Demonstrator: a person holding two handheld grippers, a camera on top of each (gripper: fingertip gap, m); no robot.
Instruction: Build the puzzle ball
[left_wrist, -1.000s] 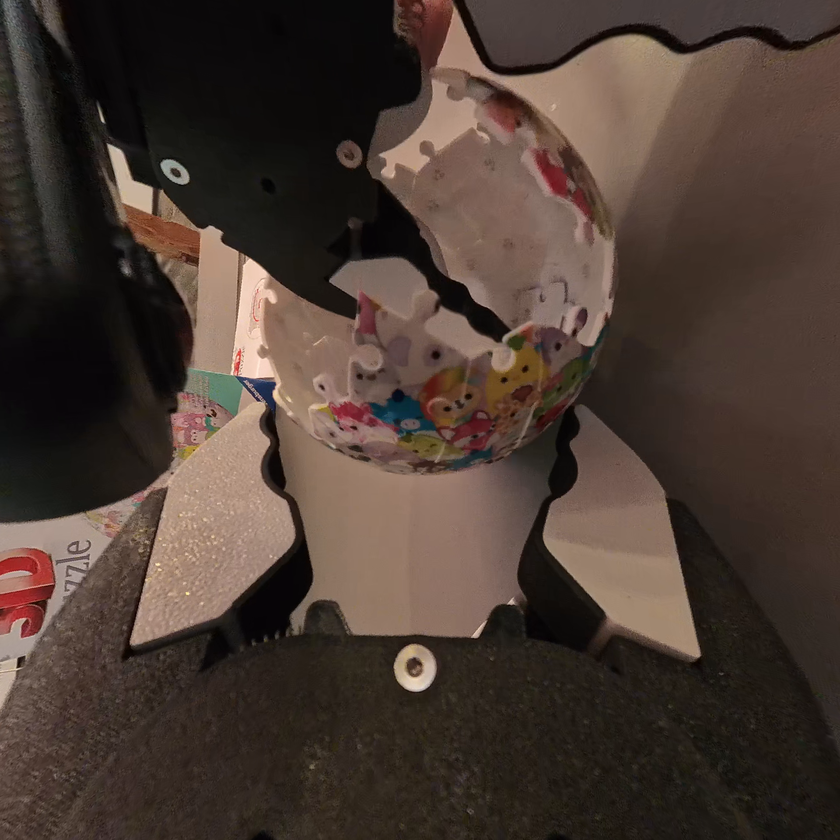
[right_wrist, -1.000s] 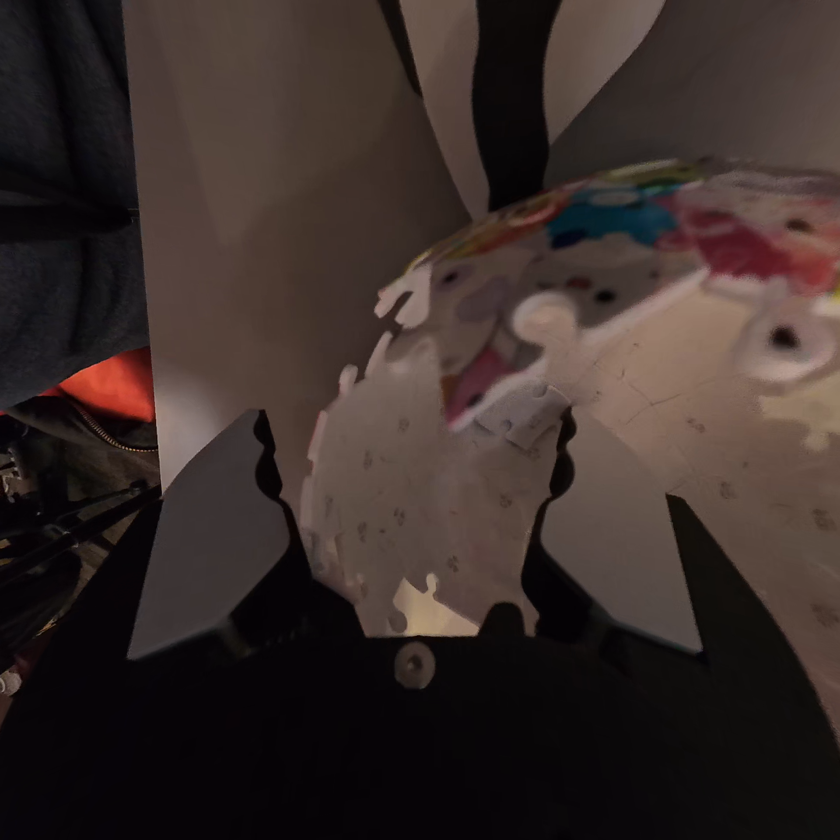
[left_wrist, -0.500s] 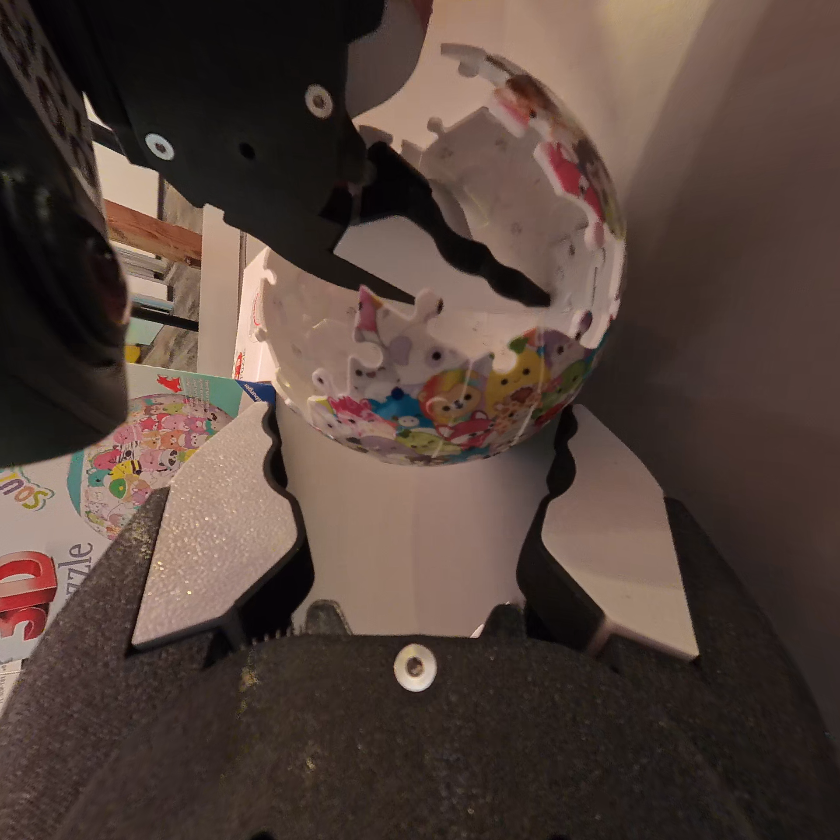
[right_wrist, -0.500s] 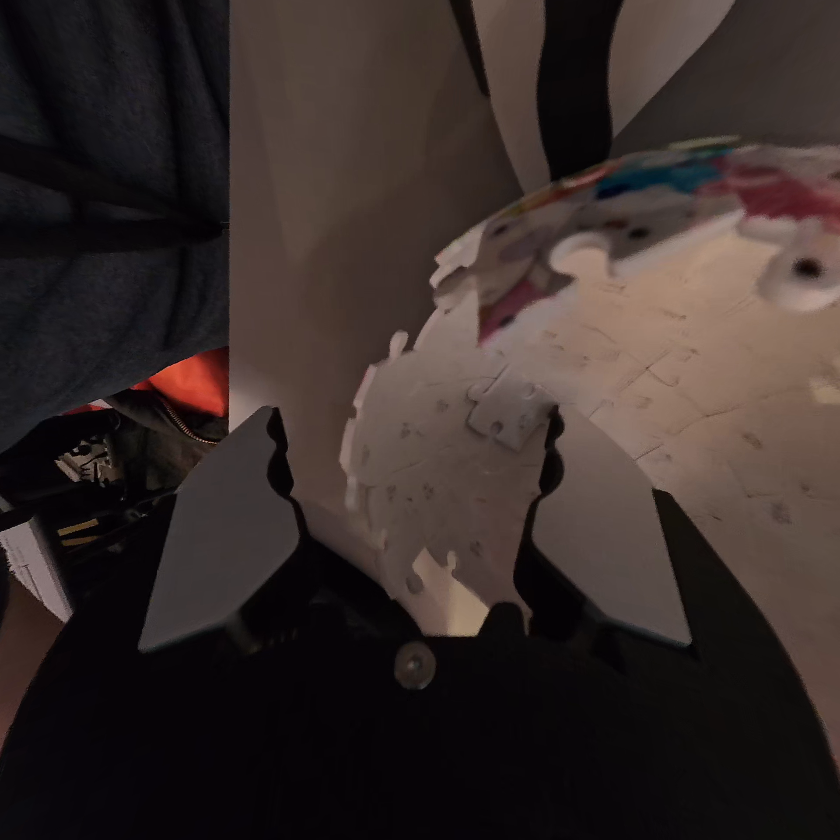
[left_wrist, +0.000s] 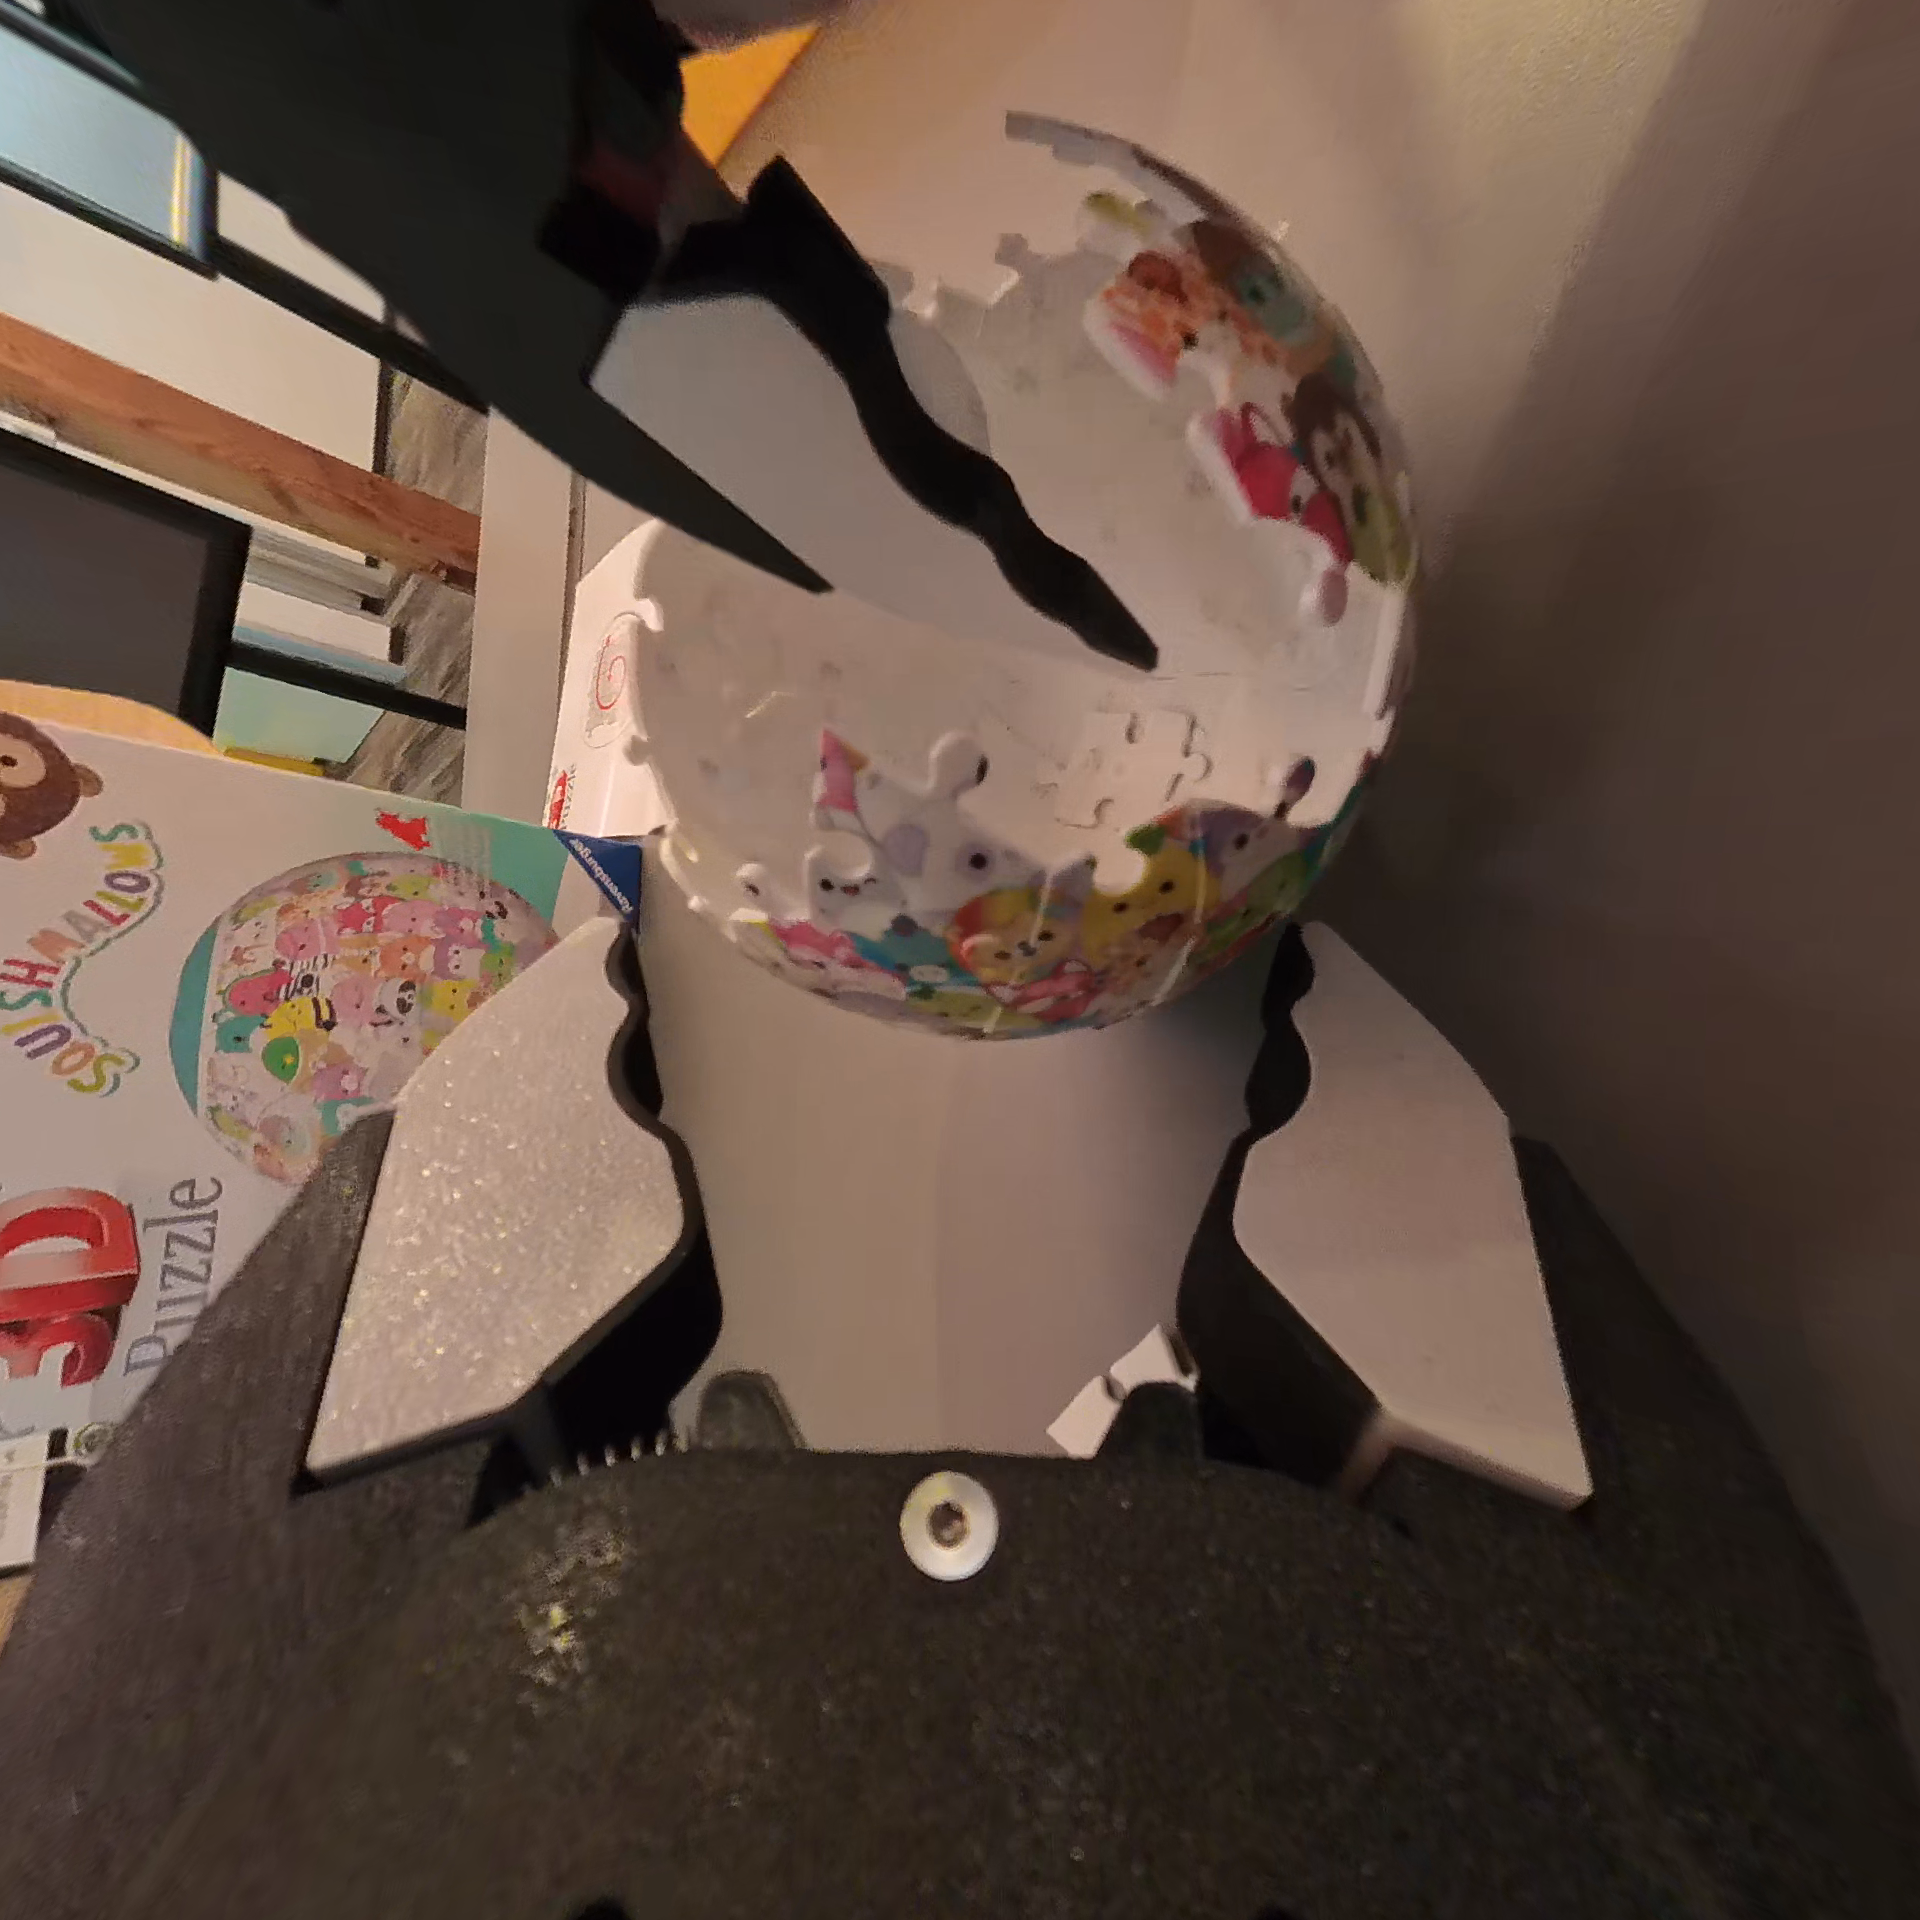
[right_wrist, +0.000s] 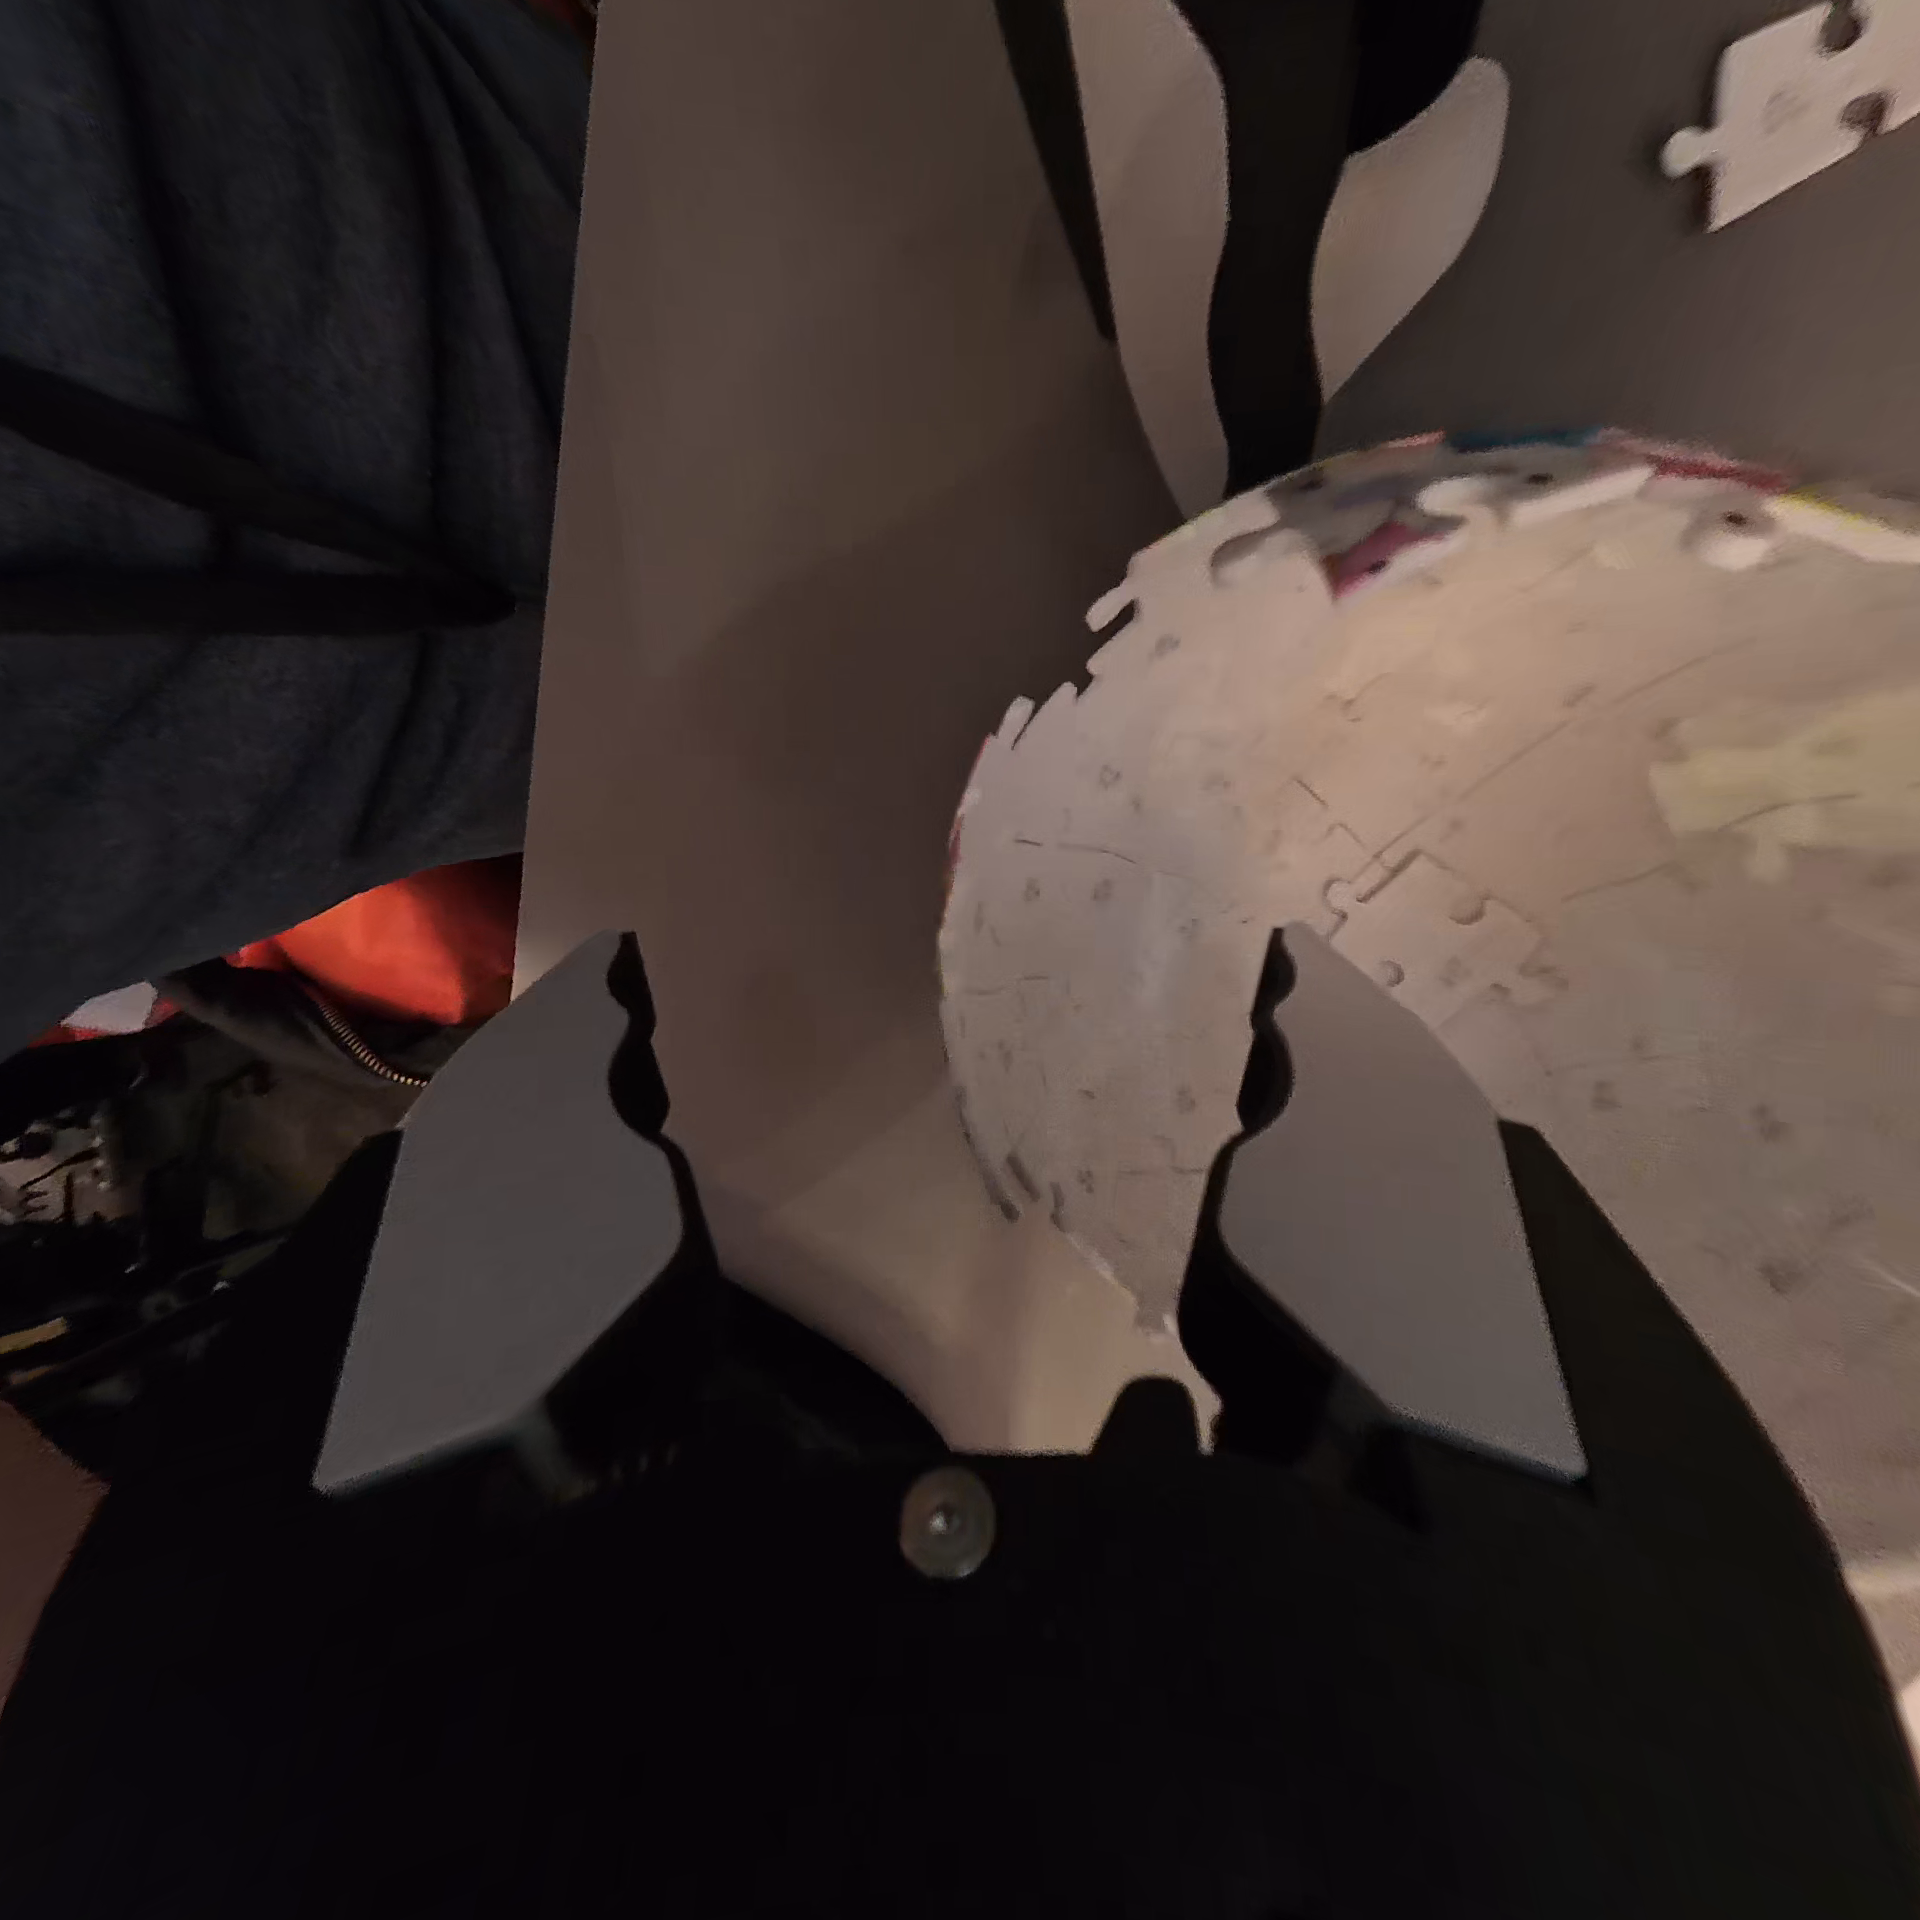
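Puzzle ball (left_wrist: 1039, 727) partly built: lower band of colourful cartoon faces closed, a second coloured patch up one side, a wide gap left on top with the white inside of the shell showing.

Left tool (left_wrist: 956, 925) spread wide, gripping nothing, aimed at the underside of the ball and just short of it. Right tool (right_wrist: 945, 935) likewise wide and empty; seen from the left wrist view, one finger reaching down into the opening, tip close to the inner wall, contact not clear.

Ball sitting where a white surface (left_wrist: 935, 1195) meets a grey wall (left_wrist: 1662, 727), touching or nearly touching the grey. Loose piece (right_wrist: 1787, 114) lying blank side up beyond the ball, well apart from it. Printed puzzle box (left_wrist: 208, 987) off to the side.

Judged roughly half to two thirds done: top cap missing, at least one piece waiting, more likely out of view. Next likely a fresh pick-up.
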